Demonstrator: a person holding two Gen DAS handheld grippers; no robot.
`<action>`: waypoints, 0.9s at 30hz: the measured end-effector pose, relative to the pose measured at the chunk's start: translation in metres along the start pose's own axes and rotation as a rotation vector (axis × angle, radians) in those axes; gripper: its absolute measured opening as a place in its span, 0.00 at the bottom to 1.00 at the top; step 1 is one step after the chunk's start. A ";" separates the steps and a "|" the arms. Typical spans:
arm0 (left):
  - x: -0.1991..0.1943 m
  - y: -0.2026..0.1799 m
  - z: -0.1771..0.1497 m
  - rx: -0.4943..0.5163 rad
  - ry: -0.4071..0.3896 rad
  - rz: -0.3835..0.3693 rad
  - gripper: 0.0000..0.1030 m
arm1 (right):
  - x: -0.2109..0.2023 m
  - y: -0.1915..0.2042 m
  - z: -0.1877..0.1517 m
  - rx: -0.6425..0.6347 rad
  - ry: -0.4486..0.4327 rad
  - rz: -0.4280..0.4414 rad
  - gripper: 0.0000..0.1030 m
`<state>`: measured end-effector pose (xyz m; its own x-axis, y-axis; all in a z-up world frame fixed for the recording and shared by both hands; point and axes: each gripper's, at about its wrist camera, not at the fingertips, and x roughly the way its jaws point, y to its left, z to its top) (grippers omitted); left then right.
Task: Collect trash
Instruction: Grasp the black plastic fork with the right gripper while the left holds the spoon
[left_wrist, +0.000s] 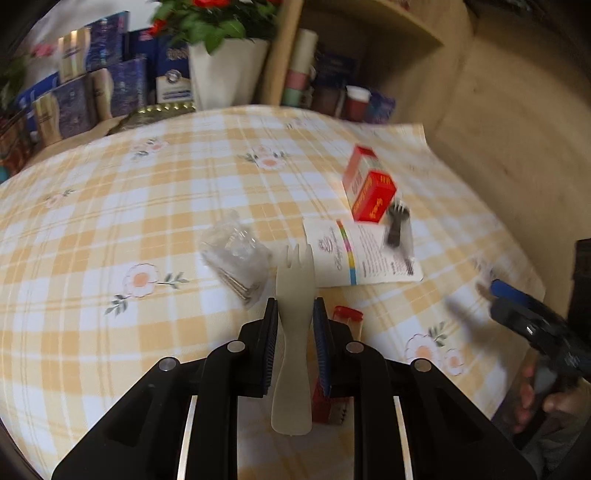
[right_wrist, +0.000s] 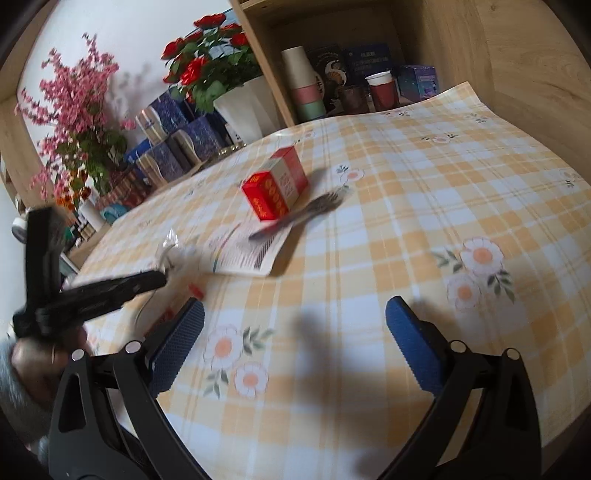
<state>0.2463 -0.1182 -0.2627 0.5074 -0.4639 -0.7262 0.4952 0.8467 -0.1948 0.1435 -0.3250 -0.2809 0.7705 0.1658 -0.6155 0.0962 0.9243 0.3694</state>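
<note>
My left gripper (left_wrist: 295, 314) is shut on a white plastic fork (left_wrist: 294, 288), held above the checked tablecloth (left_wrist: 110, 221), tines pointing away. Ahead lie a crumpled clear plastic wrapper (left_wrist: 236, 254), a printed leaflet (left_wrist: 358, 254), a black plastic fork (left_wrist: 397, 225) on the leaflet, and a red box (left_wrist: 369, 192). A red object (left_wrist: 347, 317) shows just under the left fingers. My right gripper (right_wrist: 295, 317) is open and empty above the cloth; the red box (right_wrist: 275, 188), black fork (right_wrist: 295, 218) and leaflet (right_wrist: 247, 251) lie beyond it.
A white flower pot (left_wrist: 225, 70) with red flowers, blue boxes (left_wrist: 74, 103) and stacked paper cups (right_wrist: 303, 88) stand at the table's far edge against wooden shelving (right_wrist: 517, 55). My right gripper shows at the right in the left wrist view (left_wrist: 517, 310).
</note>
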 end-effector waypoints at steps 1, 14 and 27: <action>-0.005 -0.001 0.000 -0.001 -0.013 0.003 0.18 | 0.004 0.000 0.008 0.003 -0.003 -0.001 0.94; -0.065 0.019 -0.008 -0.092 -0.114 0.029 0.18 | 0.100 0.004 0.067 0.059 0.145 -0.125 0.70; -0.087 0.013 -0.029 -0.139 -0.117 -0.025 0.18 | 0.030 -0.013 0.036 0.279 -0.028 0.082 0.07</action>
<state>0.1885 -0.0600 -0.2211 0.5790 -0.5056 -0.6396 0.4109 0.8585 -0.3067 0.1879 -0.3438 -0.2794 0.7996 0.2228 -0.5577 0.1997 0.7771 0.5968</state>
